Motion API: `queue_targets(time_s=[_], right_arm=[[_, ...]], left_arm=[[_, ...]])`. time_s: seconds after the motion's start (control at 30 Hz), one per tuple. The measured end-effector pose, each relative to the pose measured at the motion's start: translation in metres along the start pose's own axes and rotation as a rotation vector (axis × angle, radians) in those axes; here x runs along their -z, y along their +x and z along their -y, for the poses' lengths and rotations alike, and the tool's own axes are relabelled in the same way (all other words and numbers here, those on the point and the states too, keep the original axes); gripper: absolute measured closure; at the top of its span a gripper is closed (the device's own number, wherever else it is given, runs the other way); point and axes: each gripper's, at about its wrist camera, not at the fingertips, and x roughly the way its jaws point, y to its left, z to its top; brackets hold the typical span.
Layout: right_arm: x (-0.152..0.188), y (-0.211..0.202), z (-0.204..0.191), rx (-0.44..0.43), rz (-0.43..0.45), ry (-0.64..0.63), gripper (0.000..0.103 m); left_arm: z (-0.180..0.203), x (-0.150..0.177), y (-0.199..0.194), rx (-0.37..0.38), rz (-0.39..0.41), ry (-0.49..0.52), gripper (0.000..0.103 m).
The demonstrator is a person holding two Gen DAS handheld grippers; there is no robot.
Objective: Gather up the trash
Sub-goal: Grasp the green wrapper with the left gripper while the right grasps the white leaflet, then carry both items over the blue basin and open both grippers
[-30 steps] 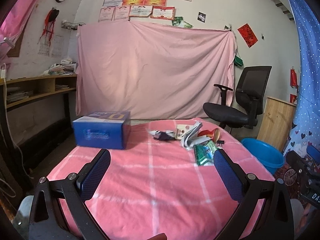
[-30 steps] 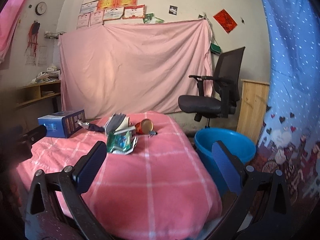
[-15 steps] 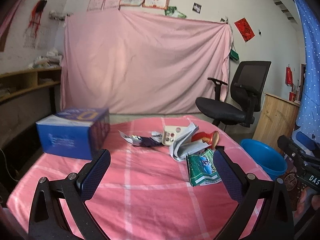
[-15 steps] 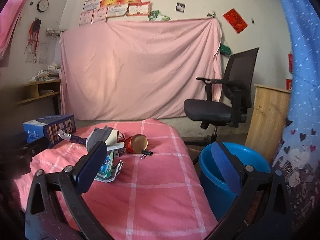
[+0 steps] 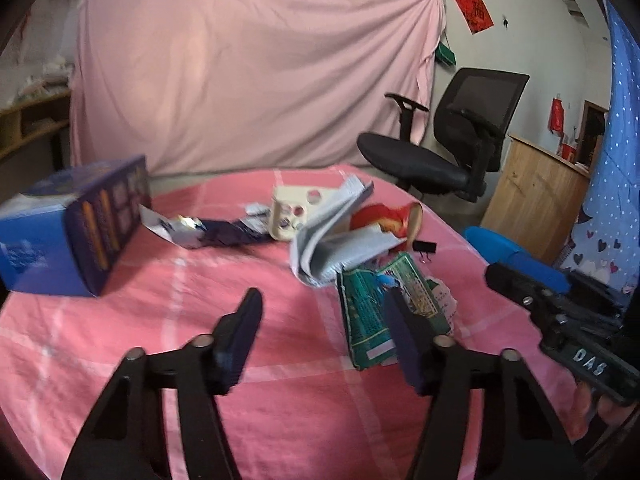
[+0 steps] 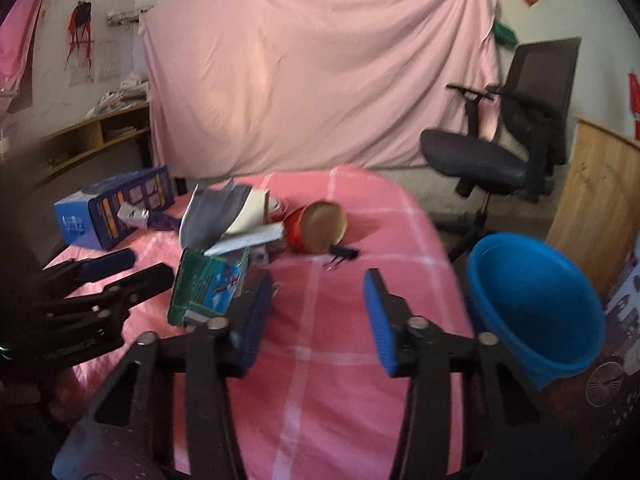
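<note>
Both hand-held grippers hang released over the pink checked desk (image 6: 340, 360): the left hand-held gripper (image 5: 324, 316) spread above the cloth beside the green wrapper (image 5: 372, 312), the right hand-held gripper (image 6: 318, 300) empty near the desk's edge. Trash lies heaped mid-desk: folded paper (image 5: 332, 240), a red cup (image 6: 316, 226) on its side, a black binder clip (image 6: 344, 254). A blue basin (image 6: 536, 304) sits just beside the desk.
</note>
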Motion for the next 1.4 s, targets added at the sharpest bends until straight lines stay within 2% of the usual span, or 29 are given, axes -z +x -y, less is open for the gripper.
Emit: queue_targets(time_s=[0.03, 0.17, 0.3, 0.43, 0.47, 0.67, 0.83, 1.0, 1.07, 1.1, 1.17, 1.27, 1.4], right_arm=[[0.001, 0.003, -0.001, -0.009, -0.013, -0.005, 0.043], [0.004, 0.014, -0.006, -0.054, -0.063, -0.018, 0.047], [0.006, 0.017, -0.010, -0.071, -0.080, -0.026, 0.049], [0.007, 0.019, -0.012, -0.077, -0.089, -0.035, 0.049], [0.007, 0.021, -0.014, -0.076, -0.092, -0.038, 0.049], [0.007, 0.024, -0.012, -0.098, -0.113, -0.021, 0.049], [0.003, 0.032, -0.014, -0.149, -0.134, 0.007, 0.049], [0.003, 0.048, -0.020, -0.145, -0.206, 0.011, 0.048], [0.005, 0.050, -0.020, -0.154, -0.215, 0.023, 0.051], [0.006, 0.049, -0.019, -0.154, -0.212, 0.029, 0.056], [0.004, 0.043, -0.014, -0.160, -0.182, 0.054, 0.068], [0.002, 0.030, -0.012, -0.141, -0.117, 0.055, 0.074], [-0.002, 0.005, -0.006, -0.082, 0.013, 0.059, 0.075]], left_arm=[[-0.002, -0.001, 0.002, 0.009, -0.014, -0.010, 0.057], [-0.007, -0.006, 0.009, 0.059, -0.060, -0.041, 0.067], [-0.011, -0.008, 0.013, 0.103, -0.105, -0.051, 0.083], [-0.013, -0.010, 0.007, 0.108, -0.105, -0.051, 0.095], [-0.014, -0.009, 0.005, 0.101, -0.104, -0.049, 0.101], [-0.023, -0.006, -0.004, 0.062, -0.070, -0.092, 0.103], [-0.038, 0.003, -0.016, 0.034, -0.066, -0.135, 0.103], [-0.041, 0.005, -0.025, -0.005, -0.050, -0.139, 0.103], [-0.040, 0.004, -0.029, -0.023, -0.044, -0.135, 0.103], [-0.038, 0.002, -0.030, -0.036, -0.037, -0.132, 0.103], [-0.036, 0.001, -0.038, -0.067, -0.017, -0.123, 0.103], [-0.027, -0.006, -0.046, -0.091, 0.016, -0.097, 0.103], [-0.009, -0.016, -0.055, -0.099, 0.062, -0.042, 0.103]])
